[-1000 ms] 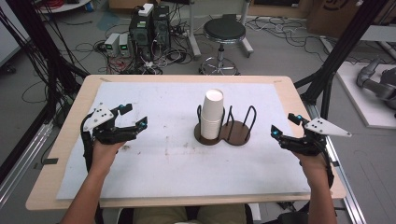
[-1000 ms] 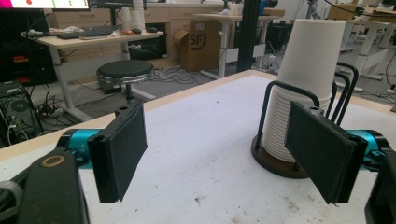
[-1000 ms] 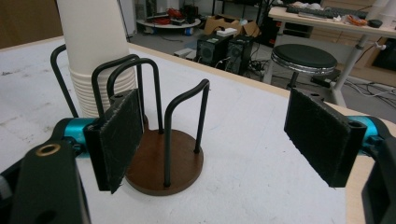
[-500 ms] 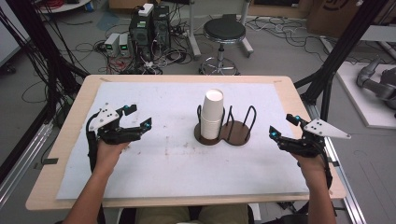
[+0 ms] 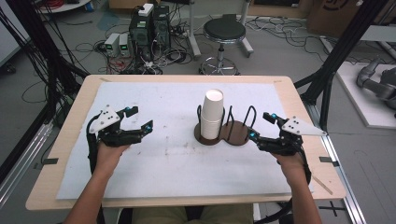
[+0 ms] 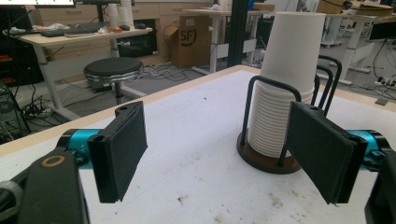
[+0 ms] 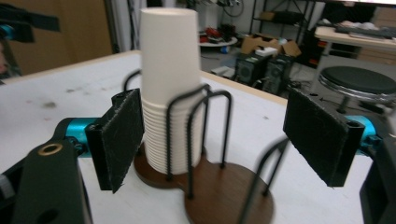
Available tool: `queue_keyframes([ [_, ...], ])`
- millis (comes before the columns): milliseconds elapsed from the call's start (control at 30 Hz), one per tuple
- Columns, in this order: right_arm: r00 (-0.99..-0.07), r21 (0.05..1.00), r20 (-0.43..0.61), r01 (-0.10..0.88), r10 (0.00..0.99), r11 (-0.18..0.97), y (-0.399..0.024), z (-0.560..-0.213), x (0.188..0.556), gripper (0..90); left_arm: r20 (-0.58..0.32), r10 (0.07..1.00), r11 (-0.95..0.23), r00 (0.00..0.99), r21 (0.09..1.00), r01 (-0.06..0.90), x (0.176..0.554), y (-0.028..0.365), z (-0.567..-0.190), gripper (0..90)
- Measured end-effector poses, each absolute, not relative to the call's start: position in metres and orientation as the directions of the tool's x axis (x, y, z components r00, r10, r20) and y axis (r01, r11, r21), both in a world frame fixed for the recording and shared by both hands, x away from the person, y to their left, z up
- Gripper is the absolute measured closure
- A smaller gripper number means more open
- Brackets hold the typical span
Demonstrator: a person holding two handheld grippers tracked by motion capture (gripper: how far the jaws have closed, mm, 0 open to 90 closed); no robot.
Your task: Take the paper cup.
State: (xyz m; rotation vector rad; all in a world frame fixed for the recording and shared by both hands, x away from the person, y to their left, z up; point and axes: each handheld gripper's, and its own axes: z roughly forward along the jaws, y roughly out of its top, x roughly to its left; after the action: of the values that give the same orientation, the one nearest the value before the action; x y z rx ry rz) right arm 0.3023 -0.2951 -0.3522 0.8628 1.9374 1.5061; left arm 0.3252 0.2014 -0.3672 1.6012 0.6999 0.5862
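Observation:
A tall stack of white paper cups point(image 5: 213, 113) point(image 6: 286, 88) point(image 7: 171, 88) stands upside down in the left ring of a brown two-place cup holder point(image 5: 237, 134) point(image 7: 224, 191) with black wire hoops, at the table's middle. The holder's right place is bare. My left gripper point(image 5: 140, 120) point(image 6: 219, 154) hovers left of the holder, open, nothing between its pads. My right gripper point(image 5: 261, 125) point(image 7: 219, 140) sits just right of the holder, open and holding nothing, pointing at the cups.
A white mat point(image 5: 177, 158) covers the wooden table point(image 5: 79, 107). Beyond the far edge are a black stool point(image 5: 224, 32), computer towers point(image 5: 149, 23) and loose cables on the floor. A black frame post point(image 5: 336, 60) rises at the right.
My left gripper has moved right toward the cup holder. My right gripper has edged left, closer to the holder. Both stay open.

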Motion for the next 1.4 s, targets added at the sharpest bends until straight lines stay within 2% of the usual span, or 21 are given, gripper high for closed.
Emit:
queue_keyframes([
  [100,-0.670,0.974,-0.018,0.154,0.742,0.163,-0.287,-0.351,0.303,22.0,-0.016,0.725,-0.087,0.689,0.990,0.114,0.326,0.202,-0.367,20.9],
  [133,-0.692,0.974,-0.029,0.143,0.721,0.176,-0.278,-0.352,0.303,27.3,-0.018,0.724,-0.086,0.690,0.990,0.116,0.326,0.202,-0.368,21.0],
  [300,-0.701,0.977,-0.042,0.120,0.712,0.176,-0.259,-0.355,0.308,28.2,-0.019,0.714,-0.091,0.699,0.989,0.119,0.328,0.200,-0.368,20.9],
  [333,-0.702,0.978,-0.038,0.121,0.711,0.172,-0.249,-0.358,0.314,33.1,-0.021,0.713,-0.089,0.701,0.989,0.120,0.328,0.199,-0.368,20.9],
  [433,-0.709,0.973,-0.052,0.123,0.703,0.196,-0.239,-0.362,0.319,37.1,-0.019,0.711,-0.091,0.703,0.989,0.118,0.329,0.199,-0.367,21.0],
  [467,-0.722,0.968,-0.063,0.125,0.689,0.219,-0.231,-0.365,0.323,43.0,-0.018,0.710,-0.092,0.704,0.989,0.118,0.330,0.198,-0.366,20.9],
  [500,-0.722,0.968,-0.063,0.125,0.689,0.219,-0.231,-0.365,0.323,43.0,-0.019,0.707,-0.089,0.707,0.989,0.116,0.331,0.198,-0.364,20.9],
  [533,-0.732,0.968,-0.069,0.117,0.678,0.224,-0.226,-0.367,0.326,48.1,-0.019,0.705,-0.087,0.709,0.990,0.112,0.332,0.197,-0.362,20.9],
  [567,-0.732,0.968,-0.069,0.117,0.678,0.224,-0.226,-0.367,0.326,48.1,-0.016,0.702,-0.086,0.712,0.991,0.106,0.333,0.196,-0.360,20.9],
  [600,-0.737,0.970,-0.060,0.117,0.673,0.214,-0.223,-0.369,0.330,53.1,-0.015,0.700,-0.084,0.714,0.991,0.103,0.334,0.194,-0.358,20.9],
  [700,-0.739,0.972,-0.043,0.124,0.672,0.199,-0.223,-0.370,0.333,57.1,-0.006,0.684,-0.097,0.729,0.990,0.099,0.340,0.186,-0.352,20.9],
  [767,-0.741,0.973,-0.028,0.134,0.671,0.188,-0.221,-0.372,0.335,62.3,0.000,0.672,-0.106,0.740,0.990,0.097,0.345,0.178,-0.346,20.9],
  [800,-0.745,0.972,-0.037,0.129,0.666,0.198,-0.220,-0.374,0.337,67.6,0.000,0.665,-0.108,0.747,0.989,0.097,0.348,0.175,-0.343,20.9],
  [833,-0.745,0.972,-0.037,0.129,0.666,0.198,-0.220,-0.374,0.337,67.6,-0.002,0.657,-0.106,0.753,0.990,0.095,0.351,0.171,-0.340,20.9],
  [867,-0.757,0.970,-0.035,0.130,0.653,0.204,-0.218,-0.375,0.338,74.8,-0.004,0.650,-0.109,0.760,0.989,0.098,0.354,0.167,-0.338,20.9],
  [900,-0.757,0.970,-0.035,0.130,0.653,0.204,-0.218,-0.375,0.338,74.8,-0.001,0.644,-0.112,0.765,0.989,0.095,0.357,0.162,-0.335,20.9],
  [933,-0.753,0.968,-0.048,0.127,0.656,0.216,-0.215,-0.377,0.339,84.0,0.003,0.639,-0.118,0.769,0.989,0.095,0.359,0.158,-0.333,20.9],
  [967,-0.753,0.968,-0.048,0.127,0.656,0.216,-0.215,-0.377,0.339,84.0,0.002,0.632,-0.118,0.775,0.989,0.093,0.363,0.154,-0.331,20.9],
  [1033,-0.744,0.969,-0.052,0.123,0.666,0.214,-0.212,-0.380,0.340,90.0,0.003,0.616,-0.122,0.788,0.988,0.092,0.368,0.145,-0.328,20.9],
  [1167,-0.729,0.975,-0.033,0.128,0.684,0.183,-0.209,-0.387,0.342,90.0,0.004,0.588,-0.117,0.809,0.990,0.081,0.378,0.126,-0.320,20.9],
  [1400,-0.744,0.968,-0.040,0.138,0.667,0.211,-0.202,-0.395,0.340,90.0,-0.017,0.519,-0.100,0.854,0.992,0.081,0.394,0.092,-0.312,20.9],
])
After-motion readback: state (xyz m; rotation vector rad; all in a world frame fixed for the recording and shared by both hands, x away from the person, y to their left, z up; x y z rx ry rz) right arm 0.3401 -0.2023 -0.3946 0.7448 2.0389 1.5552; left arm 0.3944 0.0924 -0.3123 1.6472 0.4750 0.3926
